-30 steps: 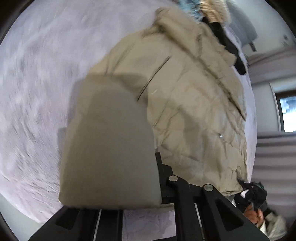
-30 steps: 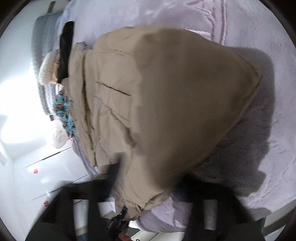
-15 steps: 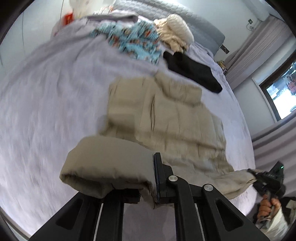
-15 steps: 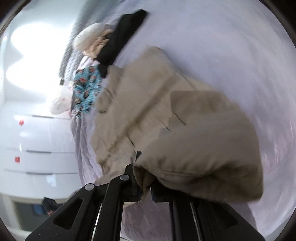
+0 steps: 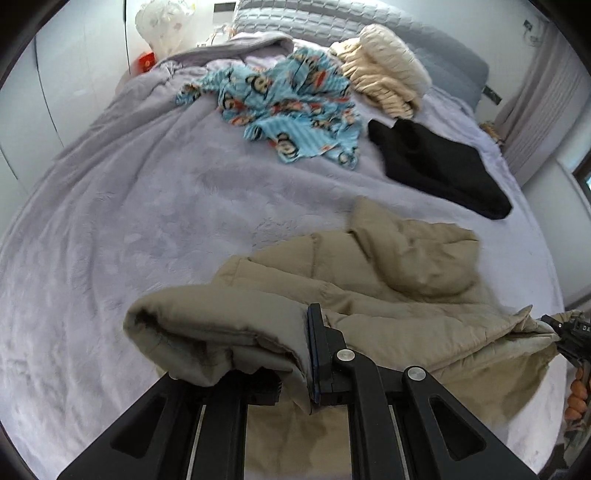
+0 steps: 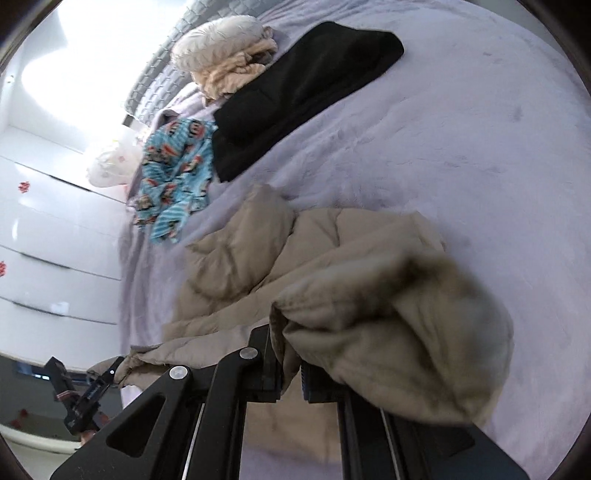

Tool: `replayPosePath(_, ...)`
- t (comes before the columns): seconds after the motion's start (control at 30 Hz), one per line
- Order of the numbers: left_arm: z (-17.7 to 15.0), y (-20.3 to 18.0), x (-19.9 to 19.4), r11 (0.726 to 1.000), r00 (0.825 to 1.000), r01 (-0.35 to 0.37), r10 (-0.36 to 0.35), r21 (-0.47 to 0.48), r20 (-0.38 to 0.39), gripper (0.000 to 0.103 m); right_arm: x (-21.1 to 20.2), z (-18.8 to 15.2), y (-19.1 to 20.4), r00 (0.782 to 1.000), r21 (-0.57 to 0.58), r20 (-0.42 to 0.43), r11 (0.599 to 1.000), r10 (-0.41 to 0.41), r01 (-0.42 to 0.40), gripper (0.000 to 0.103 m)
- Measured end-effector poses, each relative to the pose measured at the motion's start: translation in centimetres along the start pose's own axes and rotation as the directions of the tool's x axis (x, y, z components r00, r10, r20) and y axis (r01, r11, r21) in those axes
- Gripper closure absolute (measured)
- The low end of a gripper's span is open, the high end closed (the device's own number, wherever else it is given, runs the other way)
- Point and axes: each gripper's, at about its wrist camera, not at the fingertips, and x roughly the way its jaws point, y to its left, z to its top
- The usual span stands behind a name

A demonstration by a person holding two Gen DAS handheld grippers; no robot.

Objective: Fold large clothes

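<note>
A tan padded jacket (image 5: 391,280) lies on the lilac bed, its collar toward the pillows. My left gripper (image 5: 295,369) is shut on one bunched corner of the jacket's hem, lifted off the bed. My right gripper (image 6: 291,373) is shut on the other bunched corner of the jacket (image 6: 332,266). The right gripper also shows at the right edge of the left wrist view (image 5: 569,332), and the left gripper shows at the lower left of the right wrist view (image 6: 88,391). The cloth hangs slack between them.
A blue cartoon-print garment (image 5: 291,107), a cream fluffy garment (image 5: 384,70) and a black garment (image 5: 436,166) lie near the grey headboard (image 5: 332,18). White drawers (image 6: 48,236) stand beside the bed. The bed cover (image 5: 129,206) stretches to the left.
Both grippers swung from looking down at the spread jacket to looking along the bed. The gripped hem corners moved toward the collar, so the jacket now lies shorter and bunched.
</note>
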Motion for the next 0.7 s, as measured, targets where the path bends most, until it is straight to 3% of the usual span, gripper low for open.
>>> replayPosePath(0.3, 0.9, 0.3, 9.8, 0.999, 0.998, -0.045, 0.046, 0.030, -0.035, 0.090, 8.9, 1.9, -3.1, 1.000, 0.053, 0.020, 0.998, -0.015, 0.014, 0.095)
replayPosePath(0.4, 0.9, 0.5, 10.0, 0.999, 0.999, -0.040, 0.040, 0.008, -0.034, 0.090, 10.2, 2.3, -3.3, 1.000, 0.068, 0.018, 0.998, -0.014, 0.012, 0.095)
replayPosePath(0.47, 0.8, 0.8, 8.5, 1.000, 1.000, -0.013, 0.013, 0.008, -0.003, 0.077, 10.0, 2.5, -2.9, 1.000, 0.060, 0.009, 0.998, -0.024, 0.023, 0.092)
replayPosePath(0.5, 0.7, 1.0, 7.6, 1.000, 1.000, 0.000, 0.000, 0.007, 0.015, 0.071, 9.7, 2.5, -2.7, 1.000, 0.049, 0.008, 0.998, -0.026, 0.026, 0.086)
replayPosePath(0.53, 0.4, 1.1, 6.4, 1.000, 0.999, 0.004, -0.005, 0.010, 0.037, 0.051, 9.0, 2.5, -2.3, 1.000, 0.030, 0.009, 0.999, -0.027, 0.026, 0.080)
replayPosePath(0.57, 0.2, 1.3, 5.2, 1.000, 0.998, -0.005, 0.004, 0.016, 0.065, 0.028, 8.1, 2.4, -1.8, 1.000, 0.011, 0.018, 1.000, -0.022, 0.022, 0.060)
replayPosePath(0.6, 0.1, 1.3, 4.3, 0.999, 0.996, -0.023, 0.021, 0.022, 0.092, 0.020, 7.2, 2.3, -1.5, 0.999, -0.003, 0.032, 1.000, -0.015, 0.015, 0.032)
replayPosePath(0.63, -0.2, 1.1, 2.9, 0.997, 0.988, -0.064, 0.058, 0.035, 0.142, 0.018, 6.1, 2.1, -1.1, 0.999, -0.019, 0.053, 1.000, -0.005, 0.006, 0.026)
replayPosePath(0.7, -0.2, 0.6, 1.7, 0.995, 0.986, -0.072, 0.060, 0.074, 0.159, 0.018, 4.3, 1.4, 0.0, 0.997, -0.069, 0.072, 0.998, 0.013, -0.008, 0.028)
